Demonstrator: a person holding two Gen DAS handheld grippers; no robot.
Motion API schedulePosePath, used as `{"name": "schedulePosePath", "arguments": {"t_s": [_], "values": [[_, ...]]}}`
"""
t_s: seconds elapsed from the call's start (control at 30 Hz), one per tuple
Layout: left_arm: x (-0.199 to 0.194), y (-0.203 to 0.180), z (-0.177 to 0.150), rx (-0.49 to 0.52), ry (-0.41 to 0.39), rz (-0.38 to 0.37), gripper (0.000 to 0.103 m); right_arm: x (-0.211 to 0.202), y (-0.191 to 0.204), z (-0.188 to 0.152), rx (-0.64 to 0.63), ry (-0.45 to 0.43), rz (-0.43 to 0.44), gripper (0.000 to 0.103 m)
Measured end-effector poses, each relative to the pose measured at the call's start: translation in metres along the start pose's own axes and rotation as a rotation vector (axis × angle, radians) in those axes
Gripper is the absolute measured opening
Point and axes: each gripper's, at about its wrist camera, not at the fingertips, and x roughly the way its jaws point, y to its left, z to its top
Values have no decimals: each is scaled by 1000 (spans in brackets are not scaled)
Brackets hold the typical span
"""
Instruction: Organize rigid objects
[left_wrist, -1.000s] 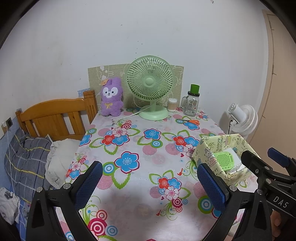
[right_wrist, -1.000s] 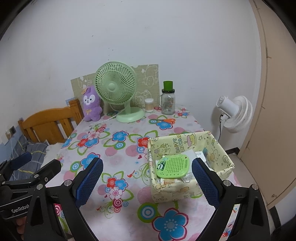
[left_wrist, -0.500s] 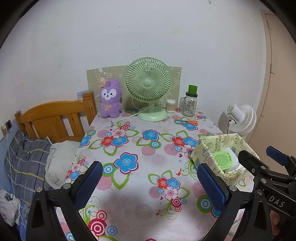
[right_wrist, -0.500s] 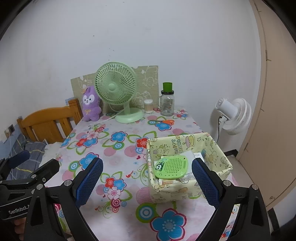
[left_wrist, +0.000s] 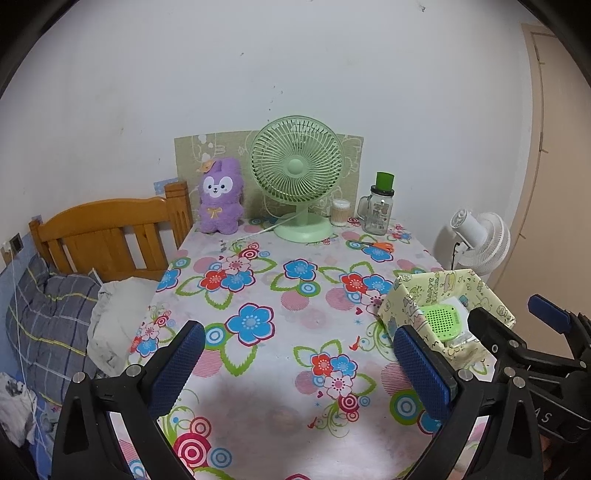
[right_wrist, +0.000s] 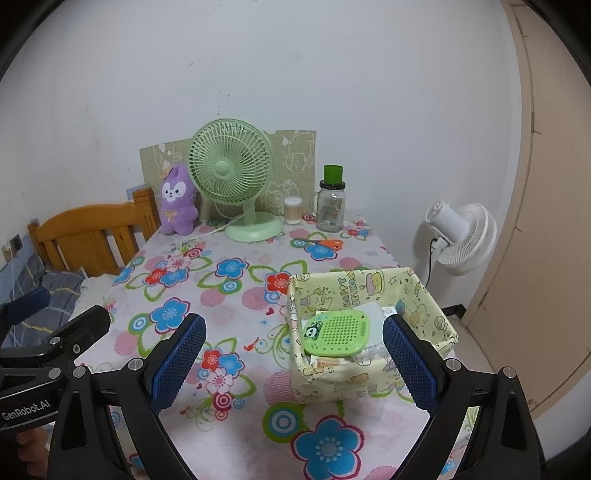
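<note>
Two hand-held grippers, left hand-held gripper (left_wrist: 297, 363) and right hand-held gripper (right_wrist: 293, 363), released, empty. One yellow basket (right_wrist: 439, 325) lower right on counter (right_wrist: 236, 295); one green desk fan (right_wrist: 231, 177) behind, centre.

bare tabletop (left_wrist: 295, 332) centre, basket (right_wrist: 369, 380) right, fan (left_wrist: 297, 173) behind

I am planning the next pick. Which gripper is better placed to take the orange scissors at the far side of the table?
Probably right. The orange scissors lie far right, just beyond the basket below the right gripper. The left gripper, also open and empty, hangs further left.
</note>
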Motion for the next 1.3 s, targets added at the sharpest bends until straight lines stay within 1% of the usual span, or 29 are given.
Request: {"name": "schedulePosePath", "arguments": {"t_s": [0.23, 0.33, 1.1, 1.3], "values": [[0, 0, -1, 2, 0, 3, 103, 0, 1, -1, -2, 3, 0, 98], [1, -1, -2, 4, -3, 16, 103, 0, 0, -1, 2, -2, 6, 98], [1, 1, -3, -5, -4, 17, 103, -1, 1, -2, -2, -5, 16, 98], [-1, 1, -3, -19, -4, 1, 103, -3, -1, -2, 4, -9, 24, 98]]}}
